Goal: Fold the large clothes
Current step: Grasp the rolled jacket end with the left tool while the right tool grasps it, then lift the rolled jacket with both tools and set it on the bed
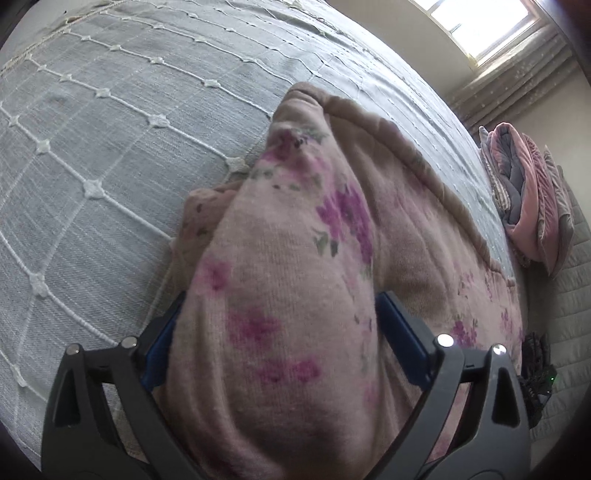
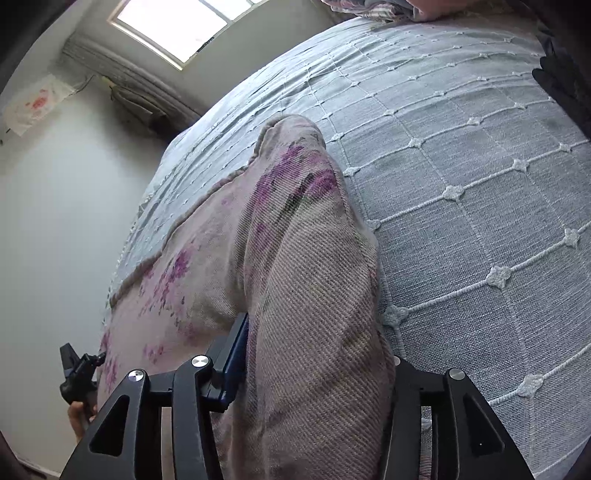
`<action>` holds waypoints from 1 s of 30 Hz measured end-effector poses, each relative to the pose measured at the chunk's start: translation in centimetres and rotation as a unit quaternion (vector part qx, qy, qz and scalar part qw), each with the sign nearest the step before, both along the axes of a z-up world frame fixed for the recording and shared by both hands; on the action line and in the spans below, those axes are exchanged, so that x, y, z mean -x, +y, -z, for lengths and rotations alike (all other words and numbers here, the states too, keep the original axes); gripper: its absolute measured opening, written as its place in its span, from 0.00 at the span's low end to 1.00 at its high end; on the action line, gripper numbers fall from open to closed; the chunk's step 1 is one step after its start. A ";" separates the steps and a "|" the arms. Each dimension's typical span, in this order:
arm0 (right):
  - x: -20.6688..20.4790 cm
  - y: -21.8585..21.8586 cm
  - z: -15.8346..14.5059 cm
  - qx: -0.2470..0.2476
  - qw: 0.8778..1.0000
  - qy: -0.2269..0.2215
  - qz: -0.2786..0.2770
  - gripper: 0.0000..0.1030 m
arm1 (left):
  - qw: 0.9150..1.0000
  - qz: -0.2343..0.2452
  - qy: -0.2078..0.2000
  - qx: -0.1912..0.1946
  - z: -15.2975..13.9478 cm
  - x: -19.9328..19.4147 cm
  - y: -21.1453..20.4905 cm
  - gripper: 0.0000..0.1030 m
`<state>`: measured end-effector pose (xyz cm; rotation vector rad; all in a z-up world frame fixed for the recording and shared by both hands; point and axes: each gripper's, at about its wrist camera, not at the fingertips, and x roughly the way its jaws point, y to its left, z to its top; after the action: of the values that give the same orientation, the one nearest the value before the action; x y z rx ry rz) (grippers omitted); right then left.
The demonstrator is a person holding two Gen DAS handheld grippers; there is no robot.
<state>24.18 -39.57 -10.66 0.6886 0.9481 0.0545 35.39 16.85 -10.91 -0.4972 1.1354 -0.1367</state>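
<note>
A large pink knit garment with purple flowers (image 1: pixel 295 258) lies on the grey bed cover (image 1: pixel 92 147). My left gripper (image 1: pixel 280 317) is shut on a thick bunched fold of it, which fills the space between the blue pads (image 1: pixel 399 325). My right gripper (image 2: pixel 314 350) is shut on another bunched fold of the same garment (image 2: pixel 295 240), lifted off the bed cover (image 2: pixel 461 184). The garment's edge trails along the bed in both views. The left gripper (image 2: pixel 77 373) shows small at the lower left of the right wrist view.
A pile of folded pink and grey bedding (image 1: pixel 524 199) sits at the bed's far end. A dark object (image 1: pixel 535 373) lies at the bed's right edge. A window (image 2: pixel 177 26), a curtain (image 2: pixel 140 92) and a white wall (image 2: pixel 55 221) border the bed.
</note>
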 end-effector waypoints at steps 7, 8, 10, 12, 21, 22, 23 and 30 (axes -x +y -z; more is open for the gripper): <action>0.2 1.2 -1.1 0.043 0.999 -0.010 -0.004 0.34 | 0.999 0.004 -0.020 -0.050 -1.4 0.6 -0.9 0.49; 0.3 1.6 -1.5 0.051 0.999 -0.014 -0.005 0.33 | 0.998 0.004 -0.022 -0.054 -1.6 0.7 -0.9 0.46; 0.4 2.0 -2.2 0.066 0.998 -0.022 -0.008 0.32 | 0.998 0.004 -0.028 -0.062 -1.9 1.0 -1.1 0.40; 0.6 2.2 -2.5 0.071 0.997 -0.026 -0.008 0.31 | 0.997 0.006 -0.033 -0.072 -2.1 1.2 -1.3 0.36; 1.0 3.5 -5.6 0.107 0.992 -0.063 -0.019 0.23 | 0.996 0.009 -0.051 -0.072 -5.9 1.7 0.0 0.20; 1.0 4.2 -6.6 0.121 0.989 -0.074 -0.025 0.22 | 0.995 0.017 -0.060 -0.074 -7.1 2.0 0.6 0.19; 1.1 4.9 -7.6 0.134 0.987 -0.085 -0.030 0.22 | 0.994 0.024 -0.070 -0.079 -8.4 2.2 1.0 0.19; -0.5 16.3 -15.2 0.182 0.960 -0.177 -0.118 0.20 | 0.976 -0.030 -0.139 -0.162 -17.5 4.4 10.1 0.18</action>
<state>24.67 -23.27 4.54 0.2103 0.6638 0.2016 31.01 26.93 6.55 -0.2115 0.8460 0.0319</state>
